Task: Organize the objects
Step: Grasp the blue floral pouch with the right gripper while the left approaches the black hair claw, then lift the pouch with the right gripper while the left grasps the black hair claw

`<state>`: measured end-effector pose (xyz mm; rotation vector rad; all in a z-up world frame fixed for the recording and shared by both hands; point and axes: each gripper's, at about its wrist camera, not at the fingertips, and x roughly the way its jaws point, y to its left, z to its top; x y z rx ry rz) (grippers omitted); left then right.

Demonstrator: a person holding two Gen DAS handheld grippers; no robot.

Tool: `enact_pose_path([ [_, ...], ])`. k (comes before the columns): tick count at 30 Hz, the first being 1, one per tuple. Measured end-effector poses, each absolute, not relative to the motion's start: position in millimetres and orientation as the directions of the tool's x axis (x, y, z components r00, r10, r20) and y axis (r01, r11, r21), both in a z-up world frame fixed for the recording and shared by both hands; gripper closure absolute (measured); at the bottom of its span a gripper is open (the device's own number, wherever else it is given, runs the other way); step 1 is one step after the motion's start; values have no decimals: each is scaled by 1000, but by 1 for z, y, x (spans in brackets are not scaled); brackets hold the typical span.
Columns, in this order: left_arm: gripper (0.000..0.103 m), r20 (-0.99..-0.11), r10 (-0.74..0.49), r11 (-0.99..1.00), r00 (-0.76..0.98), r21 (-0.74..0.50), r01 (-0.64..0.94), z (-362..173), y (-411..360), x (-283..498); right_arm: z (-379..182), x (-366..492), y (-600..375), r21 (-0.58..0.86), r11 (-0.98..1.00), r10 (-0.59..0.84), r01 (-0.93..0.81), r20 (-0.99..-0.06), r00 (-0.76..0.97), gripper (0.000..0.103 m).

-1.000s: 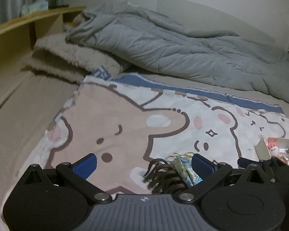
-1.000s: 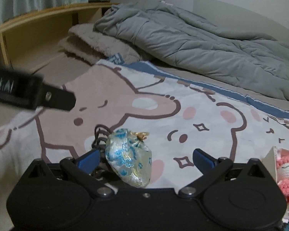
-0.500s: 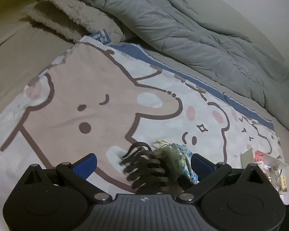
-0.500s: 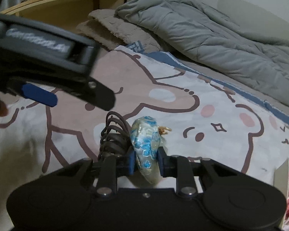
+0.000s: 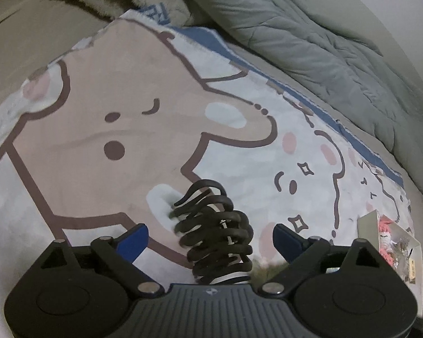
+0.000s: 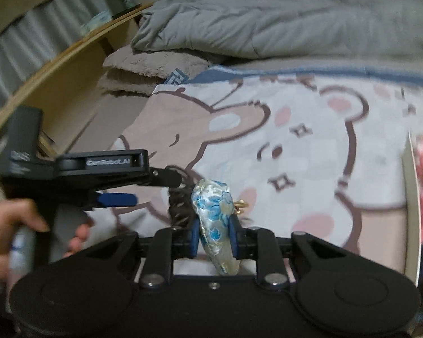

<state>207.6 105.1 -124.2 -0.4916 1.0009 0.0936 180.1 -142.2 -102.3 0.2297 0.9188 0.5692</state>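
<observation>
In the left wrist view a dark coil-shaped claw hair clip (image 5: 214, 231) lies on the cartoon-print blanket (image 5: 112, 129). My left gripper (image 5: 211, 238) straddles the clip and its jaws are closing. Its blue pads (image 5: 135, 236) stand clear of the clip on both sides. In the right wrist view my right gripper (image 6: 213, 238) is shut on a blue-and-silver brocade pouch (image 6: 214, 214) with a small gold ring at its side. The pouch is held upright, just right of the hair clip (image 6: 179, 211). The pouch does not show in the left wrist view.
A white open box (image 5: 366, 222) with a pink knitted doll (image 5: 386, 236) sits at the blanket's right edge. A grey duvet (image 5: 296, 28) and a folded fleece blanket (image 6: 155, 59) lie beyond. A wooden headboard shelf (image 6: 56, 64) runs along the left. A hand (image 6: 14, 225) holds the left gripper.
The right gripper shut on the pouch and carried it right, away from the clip. The left gripper sank toward the hair clip and its jaws narrowed slightly.
</observation>
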Motion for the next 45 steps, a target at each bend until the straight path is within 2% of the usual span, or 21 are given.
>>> enact_pose_path([
  [4,15,-815,-164,876,555,-379,-297,-128,104,210,-117,180,-159,482,824,566,-298,-719,403,81],
  [9,15,-833,-135,905,536,-324,-276,-130,92,214,-126,180,-165,400,874,484,-276,-767,422,81],
  [13,14,-871,-52,942,489,-206,-266,-133,88,211,-127,184,-167,289,920,382,-263,-810,446,74],
  [18,13,-870,-28,950,492,-176,-257,-124,105,197,-131,184,-170,232,935,333,-267,-833,443,70],
  [20,13,-873,-4,954,488,-149,-258,-121,114,189,-129,183,-170,214,937,324,-276,-829,455,66],
  [22,14,-883,42,954,467,-103,-281,-120,125,182,-126,183,-171,201,941,312,-273,-827,468,57],
  [24,15,-892,87,951,444,-59,-304,-120,137,174,-124,182,-171,190,944,303,-271,-823,480,55],
  [30,20,-868,59,920,493,-145,-365,-103,159,156,-114,181,-170,187,941,313,-281,-795,520,50],
  [32,23,-856,39,915,515,-176,-362,-96,155,155,-113,181,-170,202,937,329,-285,-785,525,46],
  [36,24,-844,-10,907,536,-233,-351,-93,136,162,-113,179,-165,214,921,363,-324,-774,519,32],
  [39,24,-847,-12,914,531,-225,-338,-95,118,169,-114,178,-161,226,902,398,-369,-766,504,25],
  [42,24,-855,-14,918,519,-216,-332,-100,103,177,-116,176,-153,199,887,406,-416,-765,499,16],
  [45,24,-861,7,927,509,-186,-326,-105,93,183,-121,173,-145,155,870,404,-467,-767,498,12],
])
